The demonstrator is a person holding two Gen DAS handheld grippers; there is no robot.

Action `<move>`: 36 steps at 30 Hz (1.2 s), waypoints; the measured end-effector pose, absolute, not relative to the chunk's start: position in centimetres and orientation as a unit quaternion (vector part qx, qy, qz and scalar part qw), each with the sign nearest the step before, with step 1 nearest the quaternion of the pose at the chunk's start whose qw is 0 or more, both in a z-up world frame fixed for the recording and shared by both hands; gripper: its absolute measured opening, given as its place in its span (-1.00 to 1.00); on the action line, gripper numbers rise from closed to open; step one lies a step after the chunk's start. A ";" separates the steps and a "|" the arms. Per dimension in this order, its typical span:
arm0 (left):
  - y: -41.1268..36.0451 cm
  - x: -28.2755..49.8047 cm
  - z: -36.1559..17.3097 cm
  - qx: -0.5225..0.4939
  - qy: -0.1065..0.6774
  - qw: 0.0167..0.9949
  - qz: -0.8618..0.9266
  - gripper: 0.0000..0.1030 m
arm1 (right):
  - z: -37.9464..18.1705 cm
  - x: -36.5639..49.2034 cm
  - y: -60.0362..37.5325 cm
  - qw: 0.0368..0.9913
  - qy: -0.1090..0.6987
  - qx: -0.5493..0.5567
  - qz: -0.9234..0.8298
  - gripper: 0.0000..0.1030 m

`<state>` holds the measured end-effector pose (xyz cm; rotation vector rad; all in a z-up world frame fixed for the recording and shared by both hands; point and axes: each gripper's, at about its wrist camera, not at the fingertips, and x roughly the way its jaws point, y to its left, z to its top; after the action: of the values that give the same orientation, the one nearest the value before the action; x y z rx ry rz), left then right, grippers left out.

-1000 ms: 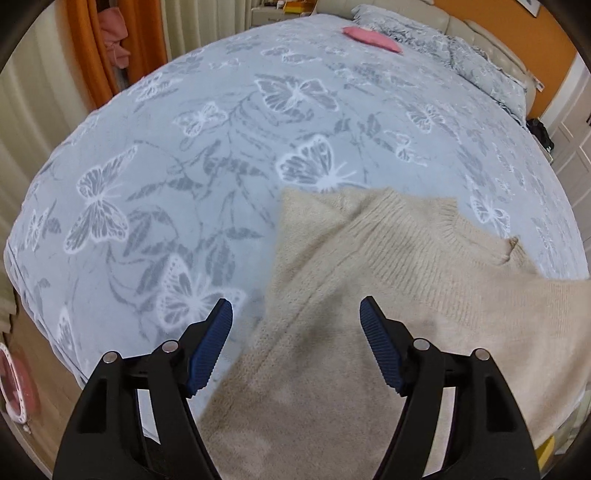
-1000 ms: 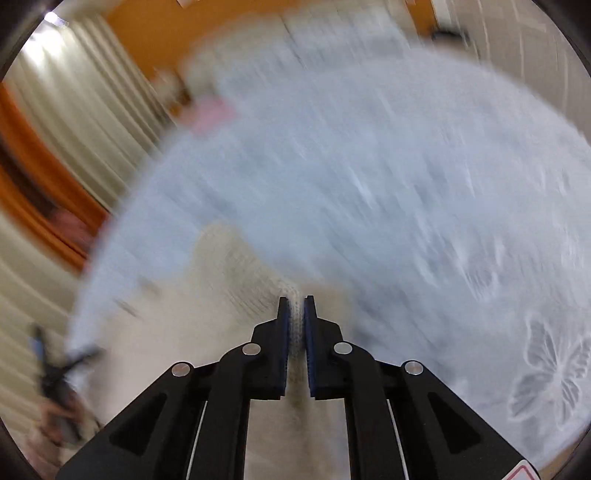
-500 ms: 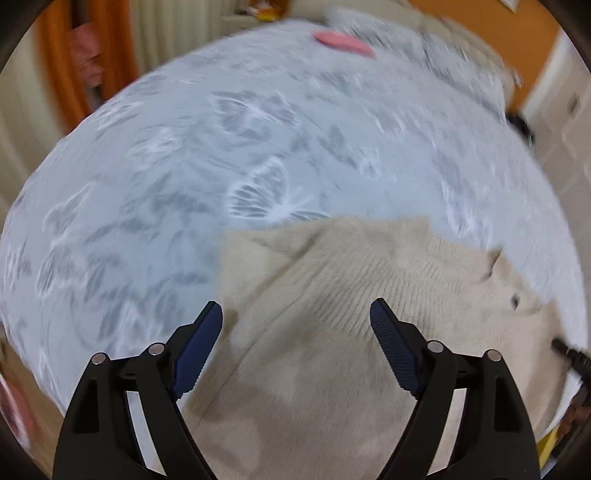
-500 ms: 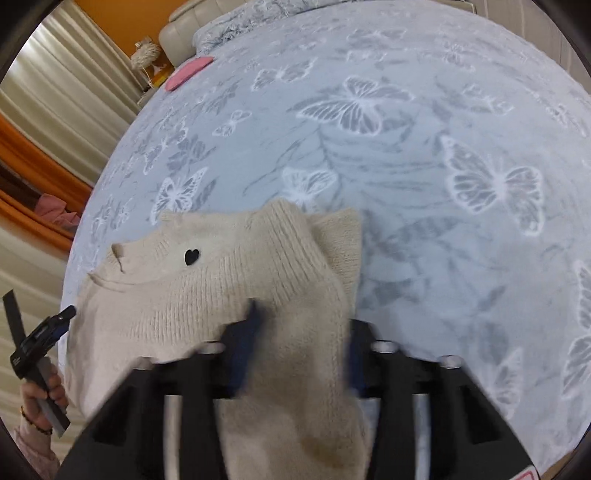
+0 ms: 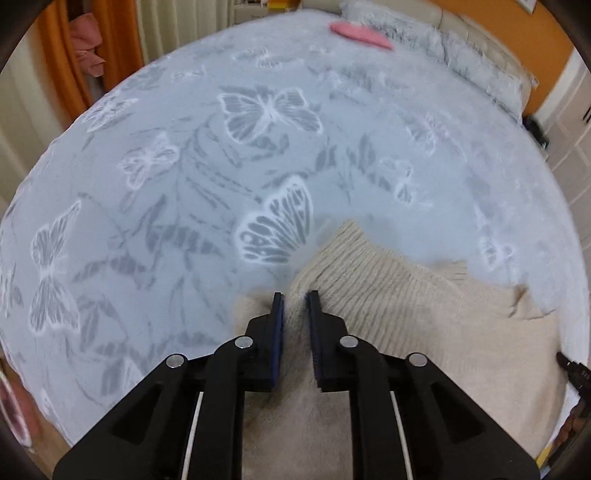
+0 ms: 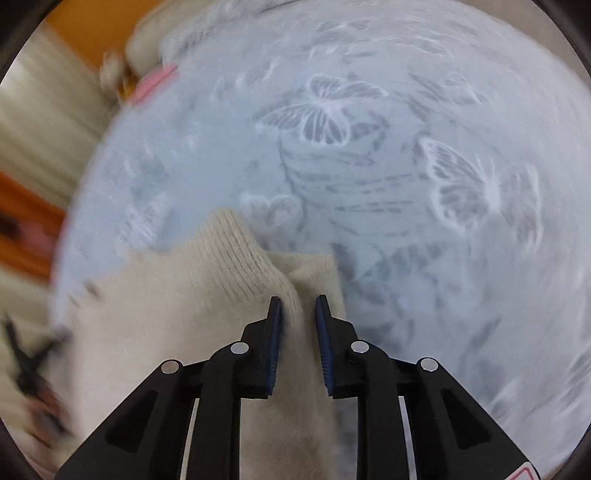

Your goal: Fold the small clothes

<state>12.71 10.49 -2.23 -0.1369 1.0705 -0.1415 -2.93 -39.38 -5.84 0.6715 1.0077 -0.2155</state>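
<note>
- The beige knit sweater lies at the near edge of the bed, on a pale blue bedspread printed with butterflies; its near part runs out of the bottom of both views, so its full outline is not visible
- The left gripper has just been closing; its jaws now stand narrow, with a raised ridge of the sweater's left edge pinched between the blue pads; the fabric behind the fingers is hidden by the black frame
- The right gripper has just been opening a little; knit fabric rises between its jaws and lies against the left pad, with a thin gap at the right pad; whether it is truly gripped I cannot tell, since the picture is smeared by motion
- In the right wrist view the ribbed fold lies over a flatter layer just to its right; the left margin is blurred, and a dark tool shape there cannot be made out clearly
- A pink item rests far off near the pillows; what it is cannot be told
</note>
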 end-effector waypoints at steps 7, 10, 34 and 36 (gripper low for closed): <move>15.0 5.1 0.2 -0.097 0.492 0.863 -0.066 0.48 | -3.5 -12.8 -37.6 0.818 0.458 0.339 -0.083 0.20; 16.8 2.5 -2.4 -0.156 0.536 0.827 -0.067 0.54 | -5.8 -14.7 -35.9 0.794 0.492 0.351 -0.056 0.24; 15.6 1.0 -5.3 -0.201 0.582 0.787 -0.040 -0.57 | 1.5 -15.5 -29.0 0.850 0.499 0.076 -0.150 -0.24; 15.5 1.1 -5.2 -0.191 0.581 0.790 -0.037 -0.57 | 1.6 -14.8 -28.2 0.853 0.501 0.077 -0.122 -0.32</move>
<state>1.14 15.50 -5.24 -0.4117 1.2519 -0.0801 -14.83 -28.19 1.63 0.1619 1.0543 -0.2569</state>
